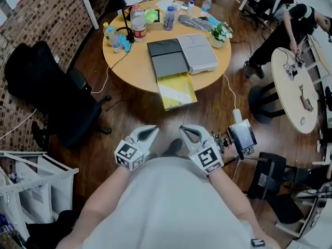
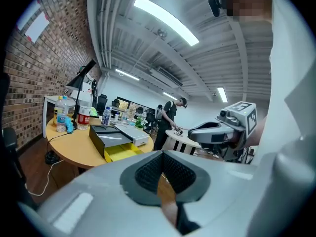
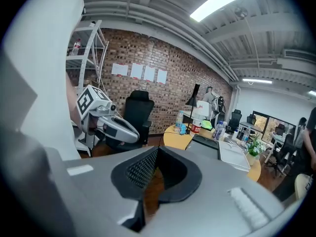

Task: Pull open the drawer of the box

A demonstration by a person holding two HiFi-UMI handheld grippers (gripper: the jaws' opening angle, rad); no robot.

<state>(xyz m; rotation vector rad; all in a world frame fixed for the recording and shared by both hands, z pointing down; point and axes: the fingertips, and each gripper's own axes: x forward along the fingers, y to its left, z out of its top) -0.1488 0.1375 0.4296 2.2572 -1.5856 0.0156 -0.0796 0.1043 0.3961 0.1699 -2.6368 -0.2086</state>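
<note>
- The left gripper (image 1: 154, 129) and right gripper (image 1: 182, 129) have jaws closed and empty, well apart from the box (image 1: 171, 58).
- Its yellow drawer (image 1: 176, 91) juts past the surface's (image 1: 136, 72) edge; open floor (image 1: 207, 113) lies between.

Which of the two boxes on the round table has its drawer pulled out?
The dark box, on the left of the pair in the head view: a yellow drawer sticks out of its near side. The light grey box beside it shows none.
</note>
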